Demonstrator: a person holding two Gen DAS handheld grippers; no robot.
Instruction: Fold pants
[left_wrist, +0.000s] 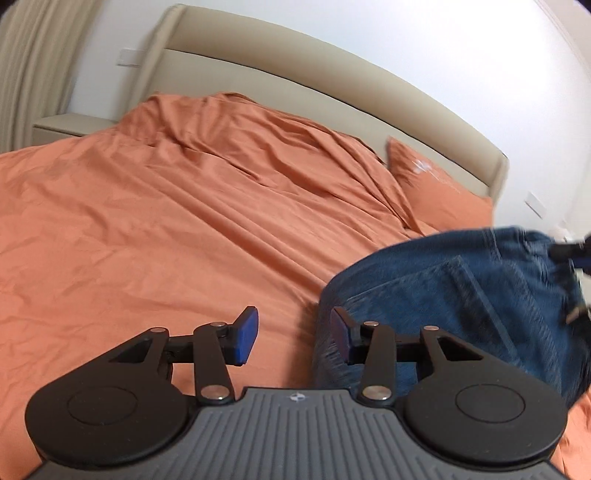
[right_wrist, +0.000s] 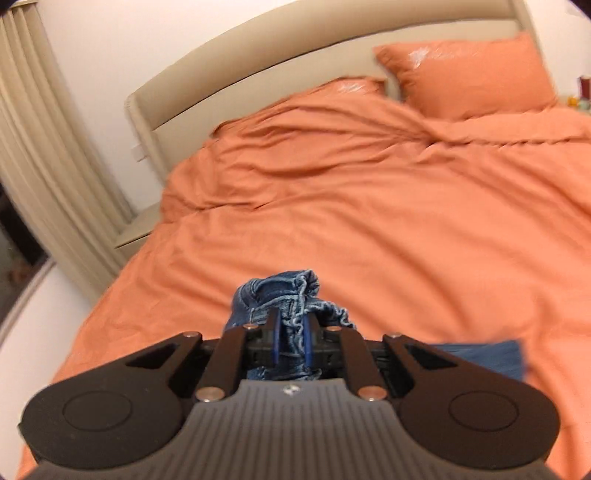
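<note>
Blue denim pants (left_wrist: 454, 295) hang lifted over the orange bed at the right of the left wrist view, blurred. My left gripper (left_wrist: 293, 332) is open and empty, its right finger just at the pants' left edge. My right gripper (right_wrist: 290, 332) is shut on a bunched, frayed end of the pants (right_wrist: 280, 291) and holds it above the bed. More denim (right_wrist: 487, 354) shows low on the right. The right gripper's tip (left_wrist: 570, 254) shows at the far right of the left wrist view, holding the cloth.
An orange duvet (right_wrist: 369, 206) covers the bed. Orange pillows (right_wrist: 469, 74) lean on the beige headboard (left_wrist: 295, 74). Beige curtains (right_wrist: 48, 155) and a bedside ledge (left_wrist: 70, 123) stand at the left. Small bottles (right_wrist: 583, 92) stand at the far right.
</note>
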